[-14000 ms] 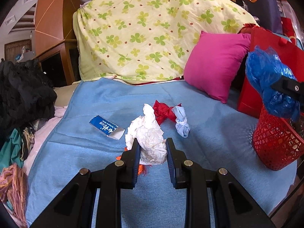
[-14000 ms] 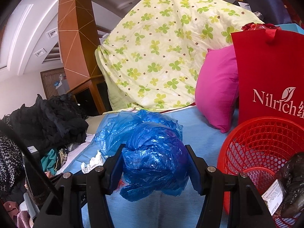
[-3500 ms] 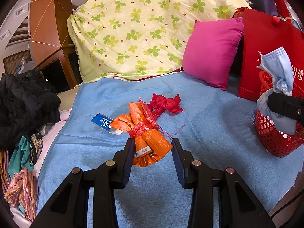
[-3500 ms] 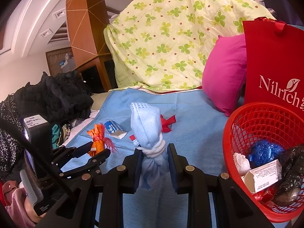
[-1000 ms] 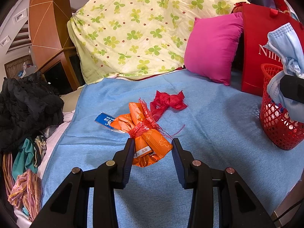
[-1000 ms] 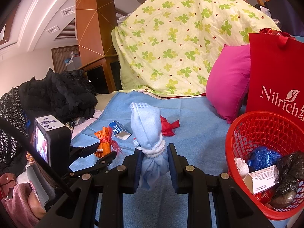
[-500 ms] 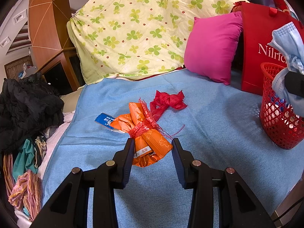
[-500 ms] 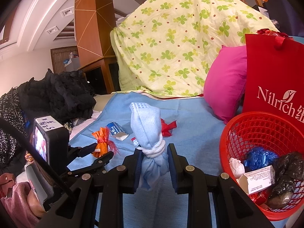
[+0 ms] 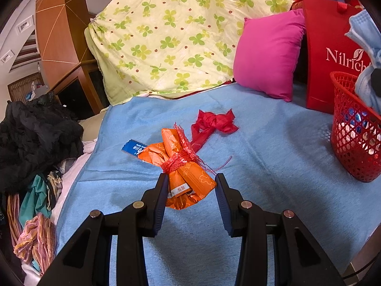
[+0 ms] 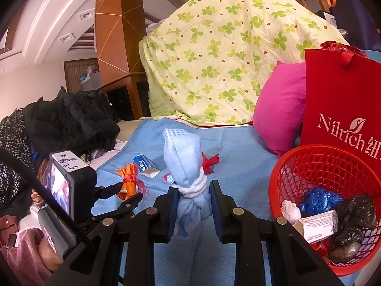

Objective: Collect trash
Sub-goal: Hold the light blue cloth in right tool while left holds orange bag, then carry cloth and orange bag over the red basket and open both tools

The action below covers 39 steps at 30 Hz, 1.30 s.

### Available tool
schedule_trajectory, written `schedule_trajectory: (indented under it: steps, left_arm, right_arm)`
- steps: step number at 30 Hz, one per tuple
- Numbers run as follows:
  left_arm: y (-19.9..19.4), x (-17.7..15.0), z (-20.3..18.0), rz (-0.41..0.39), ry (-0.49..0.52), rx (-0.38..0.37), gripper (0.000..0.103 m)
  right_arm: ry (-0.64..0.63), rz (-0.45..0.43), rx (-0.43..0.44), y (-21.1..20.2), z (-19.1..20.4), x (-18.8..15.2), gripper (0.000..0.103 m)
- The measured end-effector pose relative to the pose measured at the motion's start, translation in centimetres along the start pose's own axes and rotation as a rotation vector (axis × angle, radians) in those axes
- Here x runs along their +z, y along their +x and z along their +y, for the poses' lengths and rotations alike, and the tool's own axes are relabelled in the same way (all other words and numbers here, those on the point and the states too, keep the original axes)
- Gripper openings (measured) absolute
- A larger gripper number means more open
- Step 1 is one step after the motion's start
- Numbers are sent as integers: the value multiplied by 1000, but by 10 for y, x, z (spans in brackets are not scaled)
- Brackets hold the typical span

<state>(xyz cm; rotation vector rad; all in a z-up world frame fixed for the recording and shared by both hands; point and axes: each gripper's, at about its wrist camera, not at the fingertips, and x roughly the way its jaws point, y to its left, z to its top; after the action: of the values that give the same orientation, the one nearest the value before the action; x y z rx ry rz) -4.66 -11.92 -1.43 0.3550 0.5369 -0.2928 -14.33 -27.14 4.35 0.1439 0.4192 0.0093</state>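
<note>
I have the right gripper (image 10: 192, 203) clamped on the knotted blue face mask (image 10: 184, 157), its jaws pressing on the bundle at and below the white knot, held up above the bed and just left of the red basket (image 10: 295, 164). To finish this step well I would carry the mask on to the right until it hangs squarely over the basket's mouth, clear of the near rim, and only then let the jaws part; it is light and floppy, so a release too near the rim could leave it draped over the edge.

My left gripper (image 9: 190, 190) sits low on the blue blanket (image 9: 262, 143), jaws around the lower end of the orange wrapper bundle (image 9: 181, 166). The left pad seems to touch it, but I cannot tell for sure that the right one does, so whether it truly grips is unclear. The red scrap (image 9: 212, 122) and the small blue-and-white carton (image 9: 133, 147) lie beyond it, not yet collected.

Against the frame half a second back, the basket has slid further into the right camera's view and the mask sits nearer to it, while the left gripper and its bundle look unchanged.
</note>
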Motion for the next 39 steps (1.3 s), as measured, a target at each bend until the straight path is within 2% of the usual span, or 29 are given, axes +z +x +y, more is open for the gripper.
schedule_trajectory:
  steps: [6, 14, 25, 39]
  left_arm:
    - [-8, -2, 3, -3, -11, 13, 41]
    - [-41, -5, -7, -30, -21, -29, 41]
    - [-85, 22, -36, -114, 21, -95, 42]
    - [-124, 55, -76, -207, 105, -126, 42]
  right_arm:
    - [10, -23, 1, -7, -4, 3, 27]
    - [46, -82, 7, -26, -16, 8, 27]
    - [121, -155, -23, -51, -49, 13, 28]
    - [235, -222, -81, -79, -99, 12, 28]
